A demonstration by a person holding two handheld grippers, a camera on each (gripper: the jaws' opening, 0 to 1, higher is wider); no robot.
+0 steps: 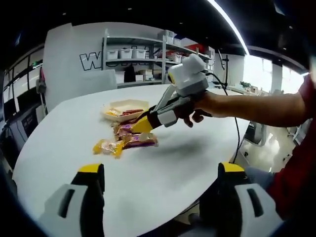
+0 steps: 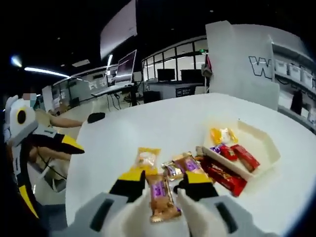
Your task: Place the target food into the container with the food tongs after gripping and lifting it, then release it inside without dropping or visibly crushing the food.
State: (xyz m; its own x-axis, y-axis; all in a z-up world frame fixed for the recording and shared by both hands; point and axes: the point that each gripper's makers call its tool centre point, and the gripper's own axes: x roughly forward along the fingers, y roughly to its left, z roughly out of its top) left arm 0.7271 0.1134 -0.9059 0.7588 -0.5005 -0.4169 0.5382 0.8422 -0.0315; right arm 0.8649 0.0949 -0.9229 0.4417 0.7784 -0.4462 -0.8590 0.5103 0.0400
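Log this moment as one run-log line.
right gripper: open around purple snack bar, on table | left gripper: open, holds nothing | tray: holds wrapped snacks | phase: before grasp

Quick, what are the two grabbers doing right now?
Left gripper: open, holding nothing, above the white table.
Right gripper: open around a purple snack bar, not yet gripping.

table (image 1: 163,163): smooth matt white | snack wrappers (image 2: 162,195): glossy foil-like plastic | container (image 2: 266,143): pale, matt
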